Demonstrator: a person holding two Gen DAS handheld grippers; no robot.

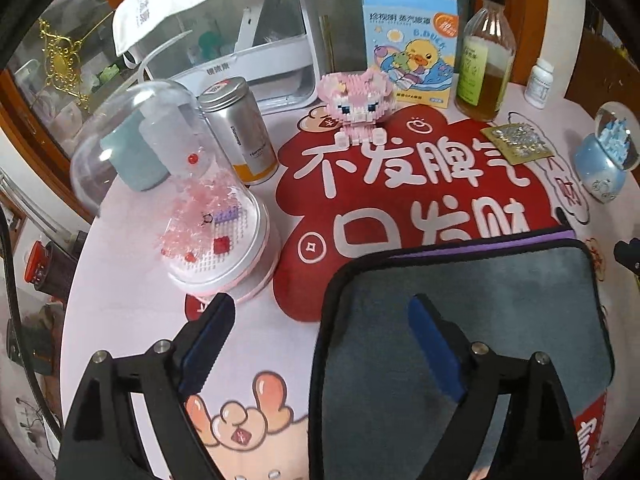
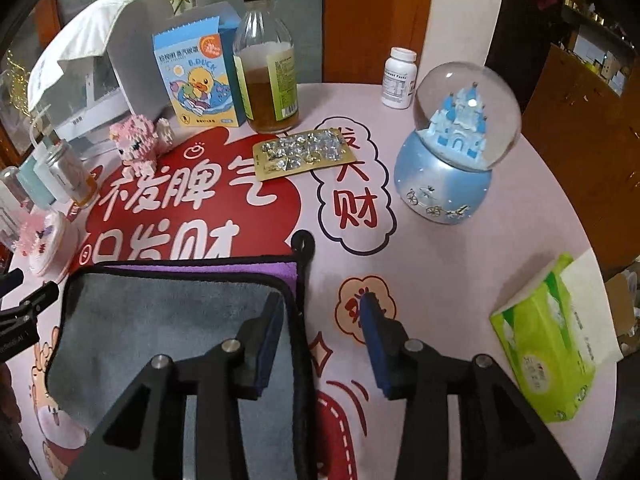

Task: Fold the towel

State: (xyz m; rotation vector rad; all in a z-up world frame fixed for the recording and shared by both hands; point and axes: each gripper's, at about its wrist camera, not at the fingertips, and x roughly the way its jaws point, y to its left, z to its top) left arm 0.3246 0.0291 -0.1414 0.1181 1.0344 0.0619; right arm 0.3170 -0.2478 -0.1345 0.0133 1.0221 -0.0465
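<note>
A grey towel (image 1: 500, 300) with black trim lies folded on the table, a purple layer showing along its far edge; it also shows in the right wrist view (image 2: 160, 320). My left gripper (image 1: 320, 320) is open and straddles the towel's left edge, right finger over the grey cloth. My right gripper (image 2: 320, 312) is open and straddles the towel's right edge, left finger over the cloth, right finger over the bare mat. Neither holds anything. A black hanging loop (image 2: 303, 242) sticks out at the towel's far right corner.
A domed pink brick display (image 1: 200, 220), a metal tin (image 1: 240, 132), a pink brick figure (image 1: 356, 100), a duck box (image 1: 412, 44), a glass bottle (image 1: 486, 60), a blister pack (image 2: 304, 152), a snow globe (image 2: 452, 160), a white pill bottle (image 2: 398, 78) and a green tissue pack (image 2: 548, 348) stand around the towel.
</note>
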